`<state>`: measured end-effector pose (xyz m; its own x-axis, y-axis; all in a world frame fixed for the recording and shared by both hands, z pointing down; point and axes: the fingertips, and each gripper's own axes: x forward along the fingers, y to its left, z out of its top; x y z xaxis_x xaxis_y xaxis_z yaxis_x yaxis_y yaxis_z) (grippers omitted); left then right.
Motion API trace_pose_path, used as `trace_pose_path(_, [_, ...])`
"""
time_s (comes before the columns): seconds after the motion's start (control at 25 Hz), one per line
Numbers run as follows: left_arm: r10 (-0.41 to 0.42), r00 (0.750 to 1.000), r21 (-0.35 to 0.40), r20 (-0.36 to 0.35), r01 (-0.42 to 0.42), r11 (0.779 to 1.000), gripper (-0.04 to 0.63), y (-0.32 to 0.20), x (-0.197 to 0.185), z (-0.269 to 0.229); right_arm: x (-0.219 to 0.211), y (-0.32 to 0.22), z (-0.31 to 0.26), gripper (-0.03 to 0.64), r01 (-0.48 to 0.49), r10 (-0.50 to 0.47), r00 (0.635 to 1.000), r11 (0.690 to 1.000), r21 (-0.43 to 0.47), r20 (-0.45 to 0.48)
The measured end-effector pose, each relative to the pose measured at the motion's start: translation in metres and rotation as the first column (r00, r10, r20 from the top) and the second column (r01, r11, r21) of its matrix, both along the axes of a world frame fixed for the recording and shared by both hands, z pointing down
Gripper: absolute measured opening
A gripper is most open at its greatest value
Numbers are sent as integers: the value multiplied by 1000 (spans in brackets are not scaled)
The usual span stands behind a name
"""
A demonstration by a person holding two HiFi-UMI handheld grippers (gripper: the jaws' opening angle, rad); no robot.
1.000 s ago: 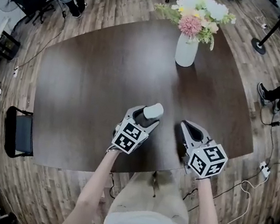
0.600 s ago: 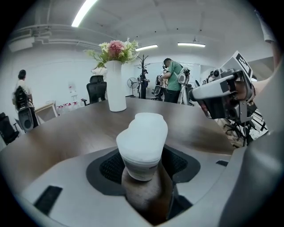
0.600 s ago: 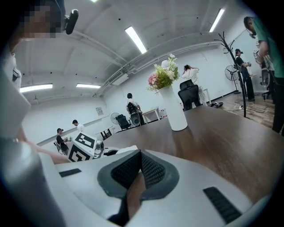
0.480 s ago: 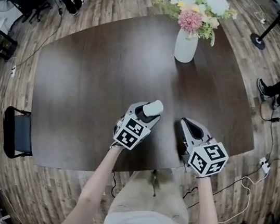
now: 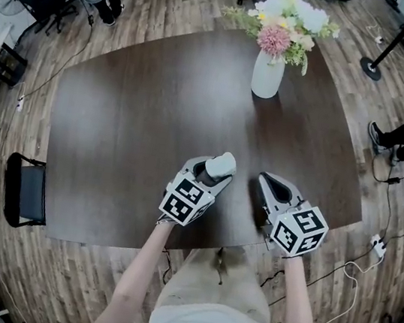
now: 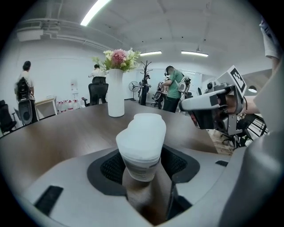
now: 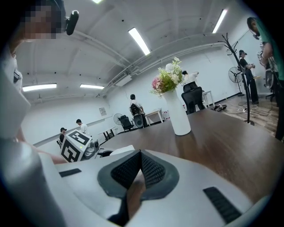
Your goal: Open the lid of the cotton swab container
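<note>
The cotton swab container [image 5: 220, 165] is a small white tub with a frosted lid on it, near the table's front edge. It sits between the fingers of my left gripper [image 5: 212, 170]. In the left gripper view the container [image 6: 141, 144] fills the gap of the left gripper [image 6: 142, 167]. The jaws are closing and the dark pads [image 6: 113, 167] touch its sides. My right gripper [image 5: 268, 186] lies a little to the right, shut and empty, and points at the vase. Its pads [image 7: 148, 168] meet edge to edge in the right gripper view.
A white vase of flowers [image 5: 268, 72] stands at the far side of the dark wooden table [image 5: 134, 108]. A black chair [image 5: 26, 190] stands off the table's left edge. A person's leg and shoe [image 5: 388, 137] show at the right, with cables on the floor.
The left jaws have drawn in a little around the container. Both grippers stay almost where they were, and the right one has not changed.
</note>
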<state>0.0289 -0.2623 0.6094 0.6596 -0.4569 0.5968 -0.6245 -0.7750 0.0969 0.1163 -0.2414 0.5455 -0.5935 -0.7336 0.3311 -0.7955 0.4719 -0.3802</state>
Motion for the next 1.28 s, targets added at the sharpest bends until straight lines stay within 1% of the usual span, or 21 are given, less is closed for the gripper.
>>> trace_pose_path(0.16, [30, 1000, 10, -9, -30, 1000, 259, 11, 6, -23, -3, 0, -18, 21, 46, -47, 998, 998, 48, 34])
trace_pose_path(0.32, [60, 998, 7, -25, -60, 998, 259, 24, 11, -47, -10, 3, -39, 21, 102, -109, 992, 988, 113, 60])
trace_pose_path(0.44, [85, 996, 5, -33, -85, 996, 259, 33, 14, -65, -13, 4, -59, 21, 140, -152, 987, 975, 170, 60])
trace_pose_path(0.52, [98, 994, 9, -39, -98, 995, 259, 38, 14, -77, -14, 5, -72, 21, 162, -181, 981, 965, 205, 76])
trace_pose_path(0.6, [111, 993, 13, -43, -111, 994, 258, 43, 14, -86, -18, 8, -85, 21, 208, -236, 967, 949, 237, 95])
trace_pose_path(0.76, [161, 987, 16, -28, -161, 987, 258, 58, 14, -102, -29, 19, -107, 23, 320, -355, 932, 903, 288, 79])
trace_pose_path(0.88, [196, 981, 15, -15, -195, 981, 258, 66, 12, -110, -40, 27, -121, 29, 412, -452, 889, 858, 307, 70])
trace_pose_path(0.96, [214, 977, 18, -8, -214, 977, 256, 70, 11, -116, -46, 31, -127, 82, 472, -510, 858, 826, 308, 55])
trace_pose_path(1.04, [230, 973, 22, 0, -230, 973, 256, 73, 10, -121, -53, 35, -132, 94, 522, -557, 830, 795, 308, 32])
trace_pose_path(1.12, [242, 970, 28, 2, -242, 970, 256, 75, 8, -126, -60, 39, -136, 120, 566, -599, 800, 766, 305, 23])
trace_pose_path(1.2, [251, 968, 35, -3, -251, 967, 256, 77, 7, -131, -67, 44, -139, 169, 606, -640, 768, 738, 297, 20])
trace_pose_path(1.28, [258, 966, 43, -7, -257, 965, 256, 78, 7, -136, -73, 47, -141, 206, 637, -668, 744, 713, 293, 7])
